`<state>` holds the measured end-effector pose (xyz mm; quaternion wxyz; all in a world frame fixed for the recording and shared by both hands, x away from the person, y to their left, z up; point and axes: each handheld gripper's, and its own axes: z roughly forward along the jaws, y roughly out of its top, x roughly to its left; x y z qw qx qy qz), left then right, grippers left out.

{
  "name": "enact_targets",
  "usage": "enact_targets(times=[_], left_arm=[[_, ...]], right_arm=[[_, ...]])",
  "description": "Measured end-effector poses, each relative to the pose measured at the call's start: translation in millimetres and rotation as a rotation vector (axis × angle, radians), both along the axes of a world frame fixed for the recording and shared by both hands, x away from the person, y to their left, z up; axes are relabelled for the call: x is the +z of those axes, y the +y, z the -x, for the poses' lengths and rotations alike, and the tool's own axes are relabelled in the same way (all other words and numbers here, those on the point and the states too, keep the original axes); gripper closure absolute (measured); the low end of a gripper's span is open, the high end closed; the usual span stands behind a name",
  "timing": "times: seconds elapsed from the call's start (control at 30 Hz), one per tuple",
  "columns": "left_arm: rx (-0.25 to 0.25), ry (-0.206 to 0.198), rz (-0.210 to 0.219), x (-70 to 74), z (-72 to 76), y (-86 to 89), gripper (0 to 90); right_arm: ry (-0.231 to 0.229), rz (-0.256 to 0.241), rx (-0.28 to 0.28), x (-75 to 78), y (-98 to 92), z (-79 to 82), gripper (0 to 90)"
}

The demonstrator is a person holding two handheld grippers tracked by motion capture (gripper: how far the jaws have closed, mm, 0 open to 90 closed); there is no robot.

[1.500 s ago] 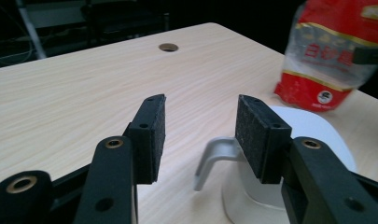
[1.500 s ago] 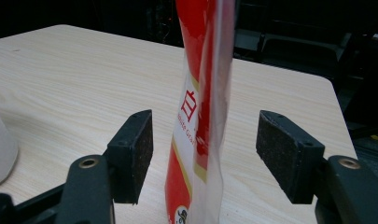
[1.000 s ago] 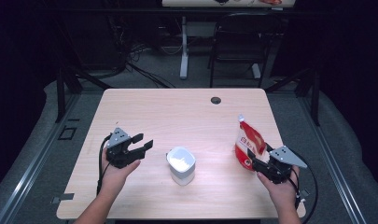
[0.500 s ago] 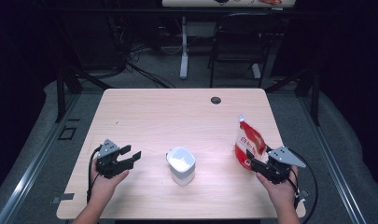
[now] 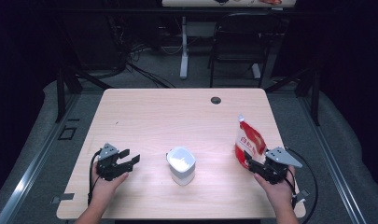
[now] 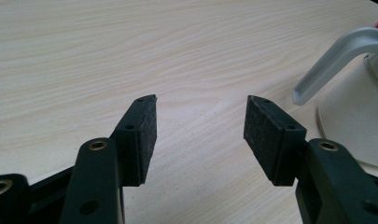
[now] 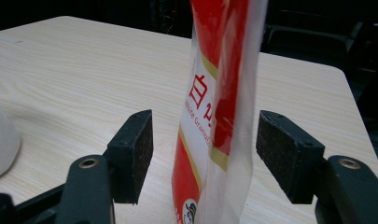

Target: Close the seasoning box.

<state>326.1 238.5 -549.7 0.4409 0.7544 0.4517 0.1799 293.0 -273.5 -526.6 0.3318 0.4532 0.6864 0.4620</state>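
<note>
On the pale wooden table (image 5: 177,116) a white plastic lidded jug (image 5: 181,164) stood near the front edge, about midway between the two hands. The left gripper (image 5: 129,161) lay low over the bare wood at the table's front left, held by the person's left hand (image 5: 105,184), its jaws spread wide with nothing between them. In the left gripper view the jug's grey handle (image 6: 333,56) curved in at the far right, clear of the pads (image 6: 144,135). Over on the right, a tall red-and-white plastic pouch (image 5: 247,142) stood upright near the table's right edge. The right gripper (image 5: 253,164) sat at its base, jaws parted on either side of the pouch, with gaps showing at both pads in the right gripper view; released, not clamped.
</note>
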Motion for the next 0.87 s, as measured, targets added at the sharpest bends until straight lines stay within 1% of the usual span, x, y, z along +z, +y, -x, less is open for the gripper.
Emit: enact_targets(times=[0.07,0.13,0.17,0.33,0.4,0.47,0.53,0.7,0.77,0.83,0.87], left_arm=[[0.003,-0.003,-0.002,-1.3,-0.2,-0.3,44.5],[0.007,0.000,0.005,-2.7,-0.6,-0.5,44.5],[0.009,-0.001,-0.002,-3.0,-0.9,0.0,44.4],[0.014,-0.001,-0.008,-4.0,-1.9,0.9,44.1],[0.019,0.005,-0.004,-4.2,-2.1,1.4,44.1],[0.017,0.007,-0.004,-4.4,-2.2,1.9,44.1],[0.017,0.009,-0.005,-4.3,-1.9,2.0,44.1],[0.015,0.007,-0.001,-4.7,-2.1,1.5,43.9],[0.016,0.010,0.002,-4.6,-2.3,1.9,43.9],[0.016,0.020,0.021,-4.7,-2.5,1.9,43.5],[0.015,0.026,0.023,-4.4,-2.5,2.2,43.5]], right_arm=[[0.001,-0.008,-0.001,-0.9,0.3,-0.5,36.9],[0.002,-0.004,0.000,-1.5,0.5,-0.7,36.9],[0.001,-0.005,0.000,-1.6,0.6,-0.7,36.8],[0.003,-0.005,-0.002,-2.1,-0.8,-1.0,36.8],[0.002,-0.002,-0.008,-2.2,-1.7,-1.1,36.8],[-0.001,-0.009,-0.012,-2.9,-2.0,-1.4,36.9],[0.006,-0.022,-0.005,-4.1,-0.4,-1.6,36.9],[0.011,-0.002,0.006,-5.3,3.2,-2.2,36.9],[0.012,-0.004,0.006,-5.2,3.6,-2.0,36.8],[0.008,-0.007,0.000,-5.1,2.2,-1.9,36.9],[0.008,-0.007,0.000,-5.1,2.2,-1.9,36.9]])
